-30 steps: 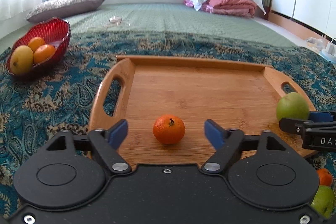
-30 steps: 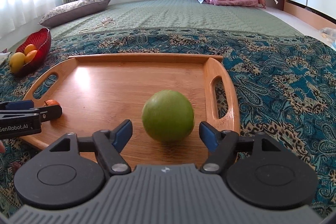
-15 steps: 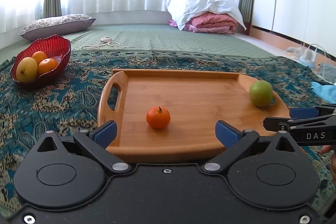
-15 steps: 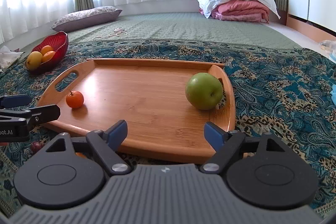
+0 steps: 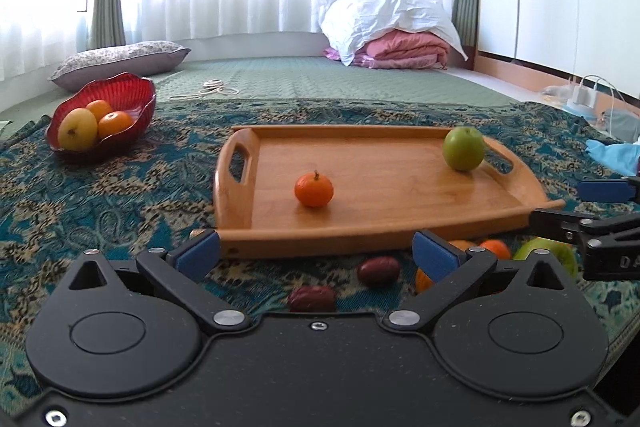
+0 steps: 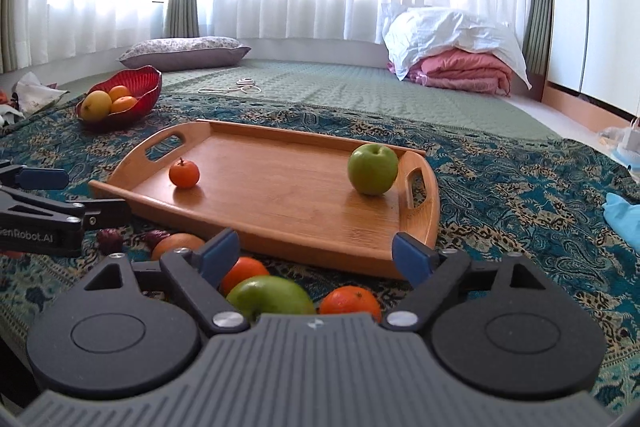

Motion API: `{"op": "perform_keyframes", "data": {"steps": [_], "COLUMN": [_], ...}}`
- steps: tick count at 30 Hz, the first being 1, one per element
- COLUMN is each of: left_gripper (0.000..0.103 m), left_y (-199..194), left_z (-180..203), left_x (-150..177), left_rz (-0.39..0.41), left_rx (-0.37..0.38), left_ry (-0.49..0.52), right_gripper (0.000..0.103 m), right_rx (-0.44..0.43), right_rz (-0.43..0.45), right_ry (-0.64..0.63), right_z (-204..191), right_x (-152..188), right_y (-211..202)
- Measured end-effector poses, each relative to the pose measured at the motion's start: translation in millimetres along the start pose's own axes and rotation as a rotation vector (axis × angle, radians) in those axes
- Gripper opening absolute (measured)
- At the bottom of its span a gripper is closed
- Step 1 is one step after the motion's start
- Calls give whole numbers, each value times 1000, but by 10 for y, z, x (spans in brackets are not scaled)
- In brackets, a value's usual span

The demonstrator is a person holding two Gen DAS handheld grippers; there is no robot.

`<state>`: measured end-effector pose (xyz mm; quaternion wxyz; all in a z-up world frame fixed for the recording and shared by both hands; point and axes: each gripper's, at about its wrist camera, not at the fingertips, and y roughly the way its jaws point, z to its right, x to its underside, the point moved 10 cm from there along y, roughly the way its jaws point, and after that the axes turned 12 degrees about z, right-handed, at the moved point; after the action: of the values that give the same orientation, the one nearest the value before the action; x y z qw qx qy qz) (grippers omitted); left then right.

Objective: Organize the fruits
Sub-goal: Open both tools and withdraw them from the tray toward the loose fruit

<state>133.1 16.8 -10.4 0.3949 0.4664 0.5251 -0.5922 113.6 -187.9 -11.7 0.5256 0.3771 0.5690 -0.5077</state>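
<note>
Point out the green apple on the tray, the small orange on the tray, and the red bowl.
green apple [image 6: 373, 169], right wrist view, middle of its skin
small orange [image 5: 314, 189], left wrist view, its front face
red bowl [image 5: 140, 107], left wrist view, right wall

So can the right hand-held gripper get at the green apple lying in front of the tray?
Probably yes: the right hand-held gripper is opening and empty, the green apple lies just below it, uncovered.

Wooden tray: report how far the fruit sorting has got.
Done: a small orange and a green apple sit apart on the wooden tray. In hand: nothing; the left tool is open and empty, and the right tool is opening with nothing gripped. Left: loose fruit on the patterned cloth in front of the tray, including two dark red fruits, oranges and another green fruit.
</note>
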Motion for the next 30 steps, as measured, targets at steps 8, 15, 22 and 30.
{"op": "perform_keyframes", "data": {"steps": [8,15,22,30], "left_gripper": [103,103,102,101], "left_y": [-42,-51,-57,-32], "left_z": [-85,-51,-3,-22], "left_x": [188,268,331,352], "left_rz": [-26,-32,-36,-59], "left_rx": [-34,-28,-36,-41], "left_ry": [-12,-5,12,-14], "right_gripper": [96,99,100,99], "right_rx": [8,35,48,60], "right_rz": [20,23,24,22], "right_ry": [-39,-56,-60,-9], "right_z": [-178,-222,-274,-255], "right_x": [145,273,344,372], "right_y": [-114,-167,-201,-209]}}
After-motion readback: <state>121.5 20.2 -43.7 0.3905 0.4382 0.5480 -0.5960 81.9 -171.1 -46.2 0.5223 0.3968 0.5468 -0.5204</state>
